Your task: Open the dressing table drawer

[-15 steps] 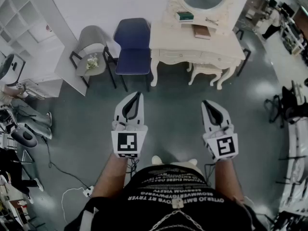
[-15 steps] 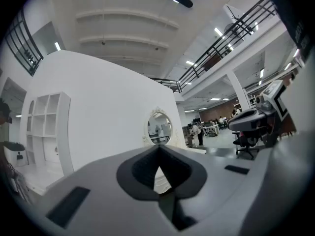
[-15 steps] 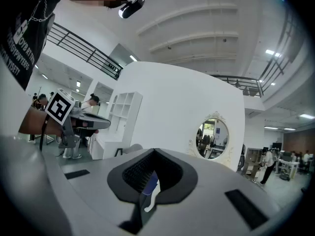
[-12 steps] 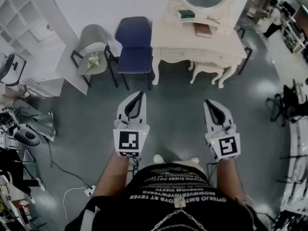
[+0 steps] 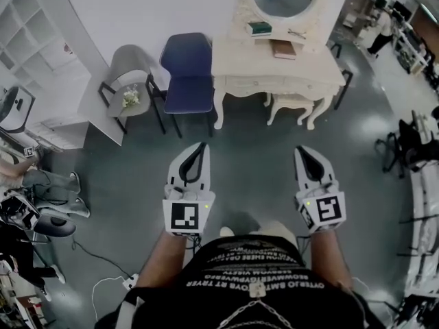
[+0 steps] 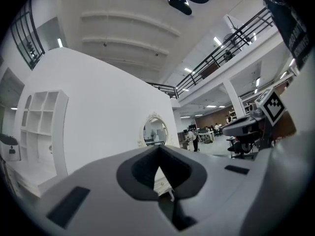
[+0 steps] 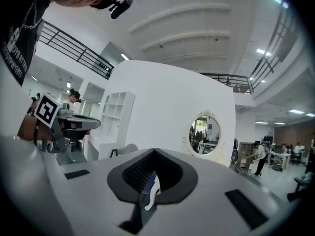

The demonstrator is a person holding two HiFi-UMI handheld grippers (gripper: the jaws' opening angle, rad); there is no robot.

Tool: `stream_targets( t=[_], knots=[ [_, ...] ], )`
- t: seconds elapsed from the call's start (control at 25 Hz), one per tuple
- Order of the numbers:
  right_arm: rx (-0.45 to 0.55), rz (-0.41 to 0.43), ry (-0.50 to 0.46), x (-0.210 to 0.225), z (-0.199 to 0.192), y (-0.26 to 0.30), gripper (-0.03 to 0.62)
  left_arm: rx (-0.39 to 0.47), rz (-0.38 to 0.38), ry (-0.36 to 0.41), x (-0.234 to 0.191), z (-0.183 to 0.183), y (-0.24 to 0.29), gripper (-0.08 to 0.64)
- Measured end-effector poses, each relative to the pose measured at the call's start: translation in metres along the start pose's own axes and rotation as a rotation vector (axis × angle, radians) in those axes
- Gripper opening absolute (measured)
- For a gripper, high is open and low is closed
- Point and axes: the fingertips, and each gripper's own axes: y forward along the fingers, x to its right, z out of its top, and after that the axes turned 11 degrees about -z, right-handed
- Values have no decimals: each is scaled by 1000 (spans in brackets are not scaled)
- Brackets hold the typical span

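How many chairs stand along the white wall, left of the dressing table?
2. The grey chair is farther left; the blue chair stands right beside the dressing table. Others may be hidden outside this view.

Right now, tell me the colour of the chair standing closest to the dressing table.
The chair is dark blue, clearest in the head view.

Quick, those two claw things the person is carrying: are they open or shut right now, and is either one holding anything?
Left gripper: closed, jaws together, holding nothing.
Right gripper: closed, jaws together, holding nothing.
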Motion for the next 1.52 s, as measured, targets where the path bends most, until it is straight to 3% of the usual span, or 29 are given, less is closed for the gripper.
stream_targets(
  t=[0.12, 0.36, 0.6, 0.8, 1.04, 1.52],
  knots=[
    [-4, -1, 5, -4, 1, -3, 2, -33, -2, 28, 1, -6, -1, 2],
    [-36, 8, 30, 0, -2, -1, 2, -24, 11, -20, -9, -10, 8, 2],
    [-47, 10, 56, 20, -6, 25, 2, -81, 12, -38, -17, -29, 31, 2],
    [-60, 12, 68, 43, -20, 54, 2, -133, 19, -6, -25, -40, 65, 2],
    [-47, 6, 78, 63, -30, 96, 2, -134, 37, -26, -42, -44, 101, 2],
    [-42, 76, 84, 86, -37, 151, 2, -126, 56, -48, -56, -33, 166, 2]
  ],
)
